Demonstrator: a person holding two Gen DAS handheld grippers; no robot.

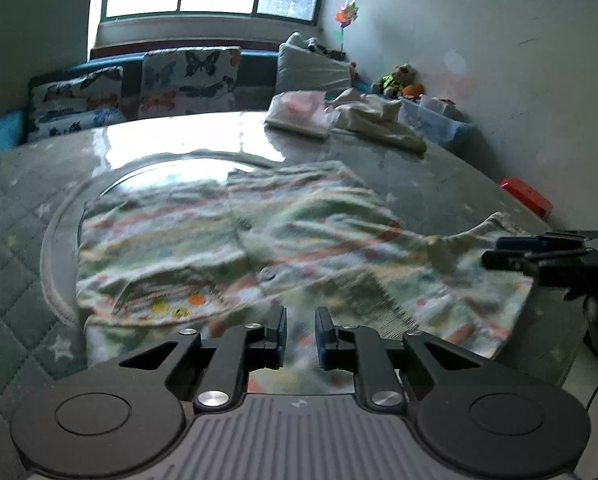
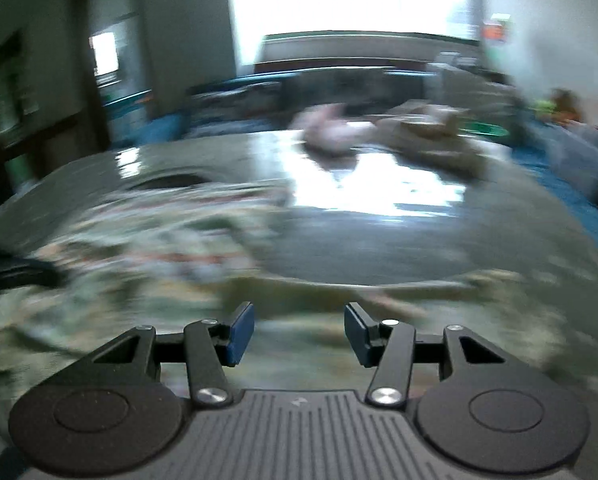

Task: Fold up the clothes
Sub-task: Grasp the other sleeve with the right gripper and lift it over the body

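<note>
A patterned child's garment (image 1: 259,248) with coloured stripes and small prints lies spread on the round table (image 1: 439,176), partly folded over itself. My left gripper (image 1: 301,336) hovers over its near edge with its jaws a small gap apart, holding nothing. My right gripper (image 2: 299,334) is open and empty above the garment's right side (image 2: 147,264); its view is motion-blurred. The right gripper also shows in the left wrist view (image 1: 499,252), at the garment's right sleeve. The left gripper shows at the left edge of the right wrist view (image 2: 15,272).
A folded pink garment (image 1: 299,112) and a crumpled cream cloth (image 1: 379,120) lie at the table's far side. A red box (image 1: 527,198) sits at the right edge. Butterfly cushions (image 1: 187,80) and a grey pillow (image 1: 311,70) line a bench behind, under a window.
</note>
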